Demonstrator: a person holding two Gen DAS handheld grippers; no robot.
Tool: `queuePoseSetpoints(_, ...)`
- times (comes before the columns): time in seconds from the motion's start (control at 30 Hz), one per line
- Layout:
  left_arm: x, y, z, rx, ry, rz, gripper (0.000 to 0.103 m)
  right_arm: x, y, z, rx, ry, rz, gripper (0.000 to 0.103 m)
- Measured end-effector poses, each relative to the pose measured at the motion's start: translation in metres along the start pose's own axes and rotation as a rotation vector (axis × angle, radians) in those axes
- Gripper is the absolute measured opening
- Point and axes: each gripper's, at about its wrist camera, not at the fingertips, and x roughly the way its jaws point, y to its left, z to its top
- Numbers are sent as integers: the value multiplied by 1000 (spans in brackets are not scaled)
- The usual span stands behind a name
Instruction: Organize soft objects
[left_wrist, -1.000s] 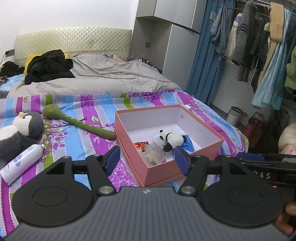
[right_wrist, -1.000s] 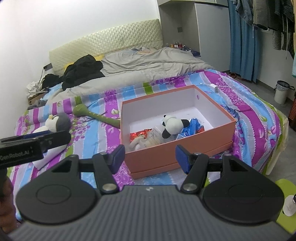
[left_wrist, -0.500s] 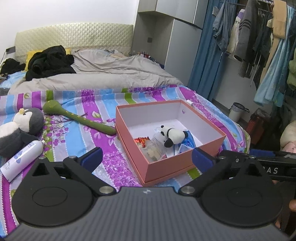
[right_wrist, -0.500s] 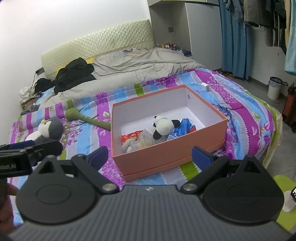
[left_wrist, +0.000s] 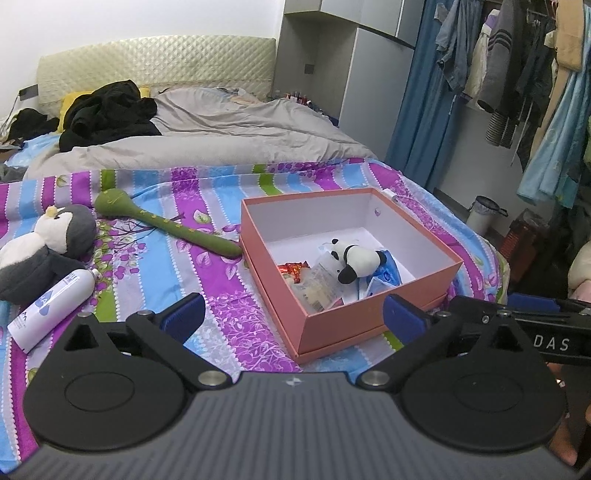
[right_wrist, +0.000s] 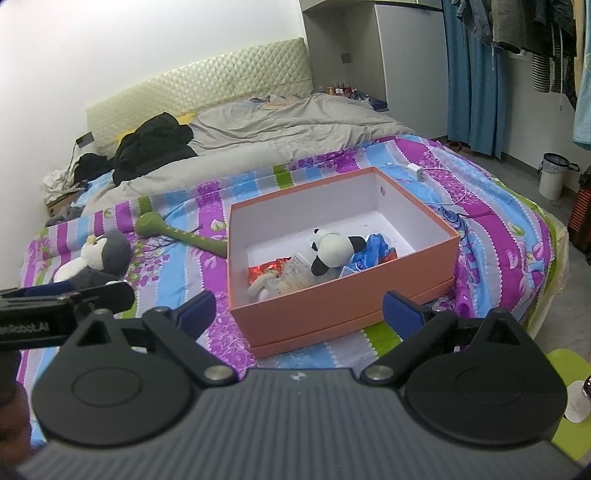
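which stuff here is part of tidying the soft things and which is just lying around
Part of the job:
- pink box
- panda plush, in the box
- penguin plush, on the striped sheet
- green plush stick, beside the box

Lying about:
- white spray bottle
- black clothes
- grey duvet
- white bin

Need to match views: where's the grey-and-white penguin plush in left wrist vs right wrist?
Left wrist: grey-and-white penguin plush lies at the far left edge on the striped bedspread, next to a white spray bottle.
Right wrist: penguin plush sits left of centre, partly behind the other tool.
Shared landmark: the open pink cardboard box, with the green long-necked plush between it and the penguin.
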Motion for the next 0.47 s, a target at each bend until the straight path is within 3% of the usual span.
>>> queuePoseSetpoints(0.47, -2, 1, -1, -3, -2, -5, 103, 1, 5, 1, -12, 4, 9, 99)
